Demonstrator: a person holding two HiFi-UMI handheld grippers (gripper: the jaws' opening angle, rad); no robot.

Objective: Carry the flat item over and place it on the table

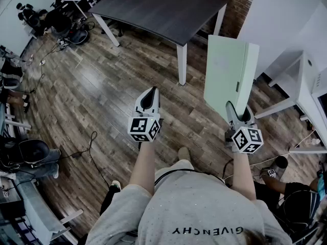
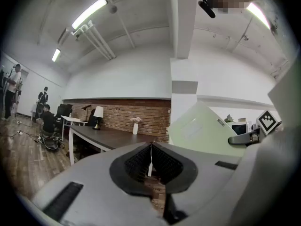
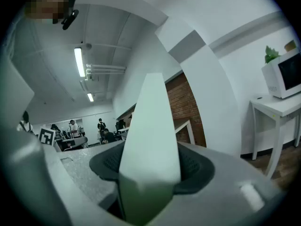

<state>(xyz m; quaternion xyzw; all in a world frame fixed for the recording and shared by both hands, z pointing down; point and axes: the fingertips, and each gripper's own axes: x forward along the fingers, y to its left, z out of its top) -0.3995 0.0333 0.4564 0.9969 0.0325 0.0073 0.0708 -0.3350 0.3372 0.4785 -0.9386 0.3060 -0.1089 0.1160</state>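
A pale green flat box (image 1: 230,75) stands upright on its edge, with my right gripper (image 1: 239,115) shut on its lower corner. In the right gripper view the flat box (image 3: 149,140) rises straight up between the jaws and fills the gap. My left gripper (image 1: 148,106) is shut with nothing between its pads, held level beside the right one, to its left. From the left gripper view the box (image 2: 207,126) shows at the right. A dark table (image 1: 163,9) with white legs stands ahead across the wood floor.
White desks (image 1: 306,80) stand at the right, close to the box. Office chairs (image 1: 61,19) and cables lie at the far left. A person (image 1: 291,198) sits low at the right. A white pillar (image 2: 183,79) and a brick wall (image 2: 127,117) are behind the table.
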